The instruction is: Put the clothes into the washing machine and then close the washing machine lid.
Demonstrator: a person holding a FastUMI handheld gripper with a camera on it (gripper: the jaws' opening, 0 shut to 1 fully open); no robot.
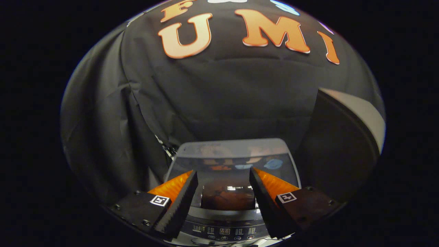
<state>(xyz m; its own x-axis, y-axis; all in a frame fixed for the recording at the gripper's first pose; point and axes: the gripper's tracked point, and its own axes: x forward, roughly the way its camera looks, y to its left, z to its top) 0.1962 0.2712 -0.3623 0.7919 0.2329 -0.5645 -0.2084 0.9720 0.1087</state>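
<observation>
Both fingers (181, 202) of your gripper (223, 178) stand apart, empty (nothing between), with the washer (223, 231) lid (233, 161) lying flat just ahead.

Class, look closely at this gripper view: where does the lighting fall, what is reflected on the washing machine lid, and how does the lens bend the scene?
In the gripper view: dim light overall; the glossy washing machine lid mirrors the booth's wall; fisheye lens curves the outer shapes; the open gripper looks sharp, holding nothing.
</observation>
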